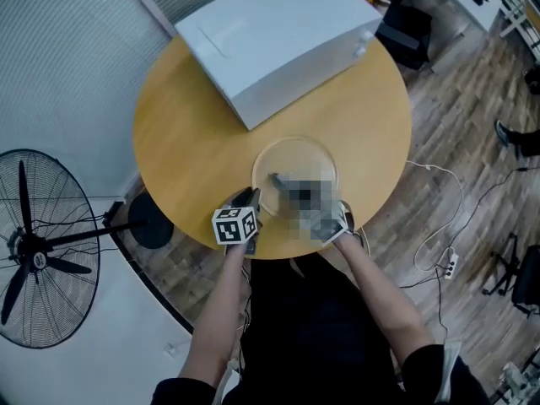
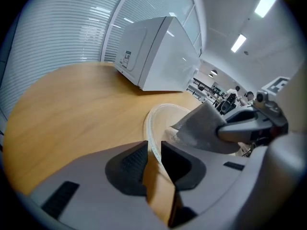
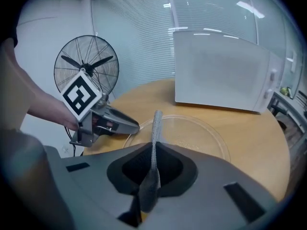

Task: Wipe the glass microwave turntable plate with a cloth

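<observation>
Two grips: left tool (image 2: pixel 153 150) on plate (image 1: pixel 295 154), right tool (image 3: pixel 152 164) on cloth (image 3: pixel 155 128)

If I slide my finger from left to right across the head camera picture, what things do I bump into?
First the black fan → left gripper → glass plate → white power strip on the floor.

The pale grey left gripper (image 2: pixel 154 150) has black ribbed pads (image 2: pixel 127 169) and a black-and-white marker cube (image 1: pixel 234 225); sleeves (image 1: pixel 426 368) are black
</observation>
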